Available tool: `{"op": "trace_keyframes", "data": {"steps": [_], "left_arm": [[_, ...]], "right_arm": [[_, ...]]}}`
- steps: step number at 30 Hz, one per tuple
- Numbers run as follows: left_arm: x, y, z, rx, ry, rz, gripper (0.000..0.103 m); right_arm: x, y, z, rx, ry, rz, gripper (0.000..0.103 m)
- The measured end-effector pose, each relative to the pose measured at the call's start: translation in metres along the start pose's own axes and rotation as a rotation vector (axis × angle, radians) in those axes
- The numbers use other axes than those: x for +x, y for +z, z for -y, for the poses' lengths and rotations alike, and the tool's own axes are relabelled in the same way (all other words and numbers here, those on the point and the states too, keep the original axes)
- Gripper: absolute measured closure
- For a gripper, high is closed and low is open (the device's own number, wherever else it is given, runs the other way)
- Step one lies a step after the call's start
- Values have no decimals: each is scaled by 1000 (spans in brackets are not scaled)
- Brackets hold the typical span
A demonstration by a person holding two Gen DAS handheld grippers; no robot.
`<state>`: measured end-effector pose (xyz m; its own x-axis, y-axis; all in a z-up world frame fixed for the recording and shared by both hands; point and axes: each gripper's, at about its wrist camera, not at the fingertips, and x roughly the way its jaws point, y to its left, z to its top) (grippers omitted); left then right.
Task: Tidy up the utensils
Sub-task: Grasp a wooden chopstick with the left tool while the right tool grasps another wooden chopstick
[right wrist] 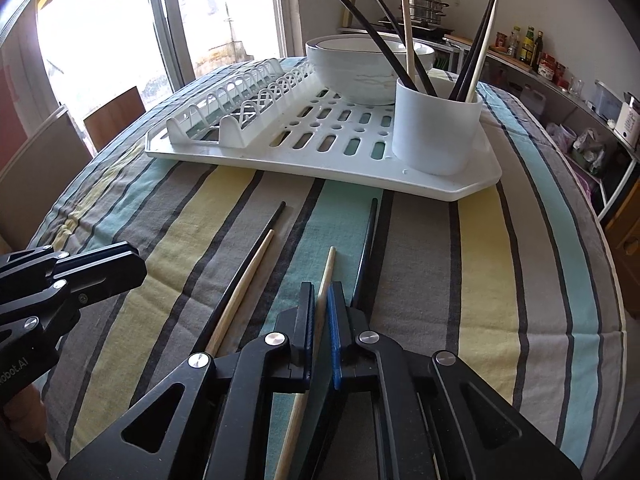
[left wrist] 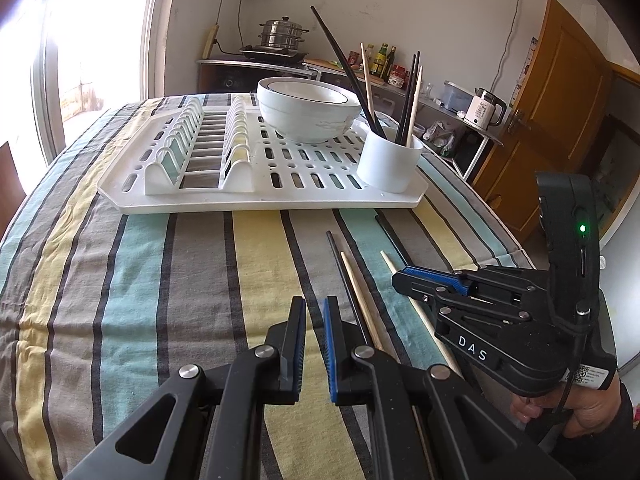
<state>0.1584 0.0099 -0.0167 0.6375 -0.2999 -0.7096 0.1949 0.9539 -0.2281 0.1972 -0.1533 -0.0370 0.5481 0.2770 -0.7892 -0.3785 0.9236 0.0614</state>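
Several loose chopsticks lie on the striped tablecloth in front of a white drying rack (left wrist: pixel 200 200) (right wrist: pixel 360 178). My right gripper (right wrist: pixel 321 298) (left wrist: pixel 404 280) is shut on a wooden chopstick (right wrist: pixel 326 272) low over the cloth. A black chopstick (right wrist: pixel 366 248) lies just right of it, and a black and wooden pair (right wrist: pixel 256 256) lies to the left. My left gripper (left wrist: pixel 315 308) (right wrist: pixel 136 266) is slightly open and empty, beside that pair (left wrist: pixel 352 276). A white cup (left wrist: pixel 390 162) (right wrist: pixel 436 128) on the rack's right corner holds several chopsticks.
Stacked white bowls (left wrist: pixel 310 110) (right wrist: pixel 360 70) sit at the back of the rack. The table's right edge (left wrist: pixel 500 224) drops off near a wooden door (left wrist: pixel 560 100). A counter with bottles and a kettle (left wrist: pixel 486 108) stands behind.
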Motion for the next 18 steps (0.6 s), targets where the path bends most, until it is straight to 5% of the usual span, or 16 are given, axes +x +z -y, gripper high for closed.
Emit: {"op": "trace_keyframes", "data": {"steps": [11, 18], "left_arm": [[22, 3, 32, 22, -85, -66, 95], [44, -2, 38, 18, -51, -108, 87]], "right_arm": [[-10, -10, 26, 59, -15, 6, 97], [-13, -13, 32, 64, 1, 13, 97]]}}
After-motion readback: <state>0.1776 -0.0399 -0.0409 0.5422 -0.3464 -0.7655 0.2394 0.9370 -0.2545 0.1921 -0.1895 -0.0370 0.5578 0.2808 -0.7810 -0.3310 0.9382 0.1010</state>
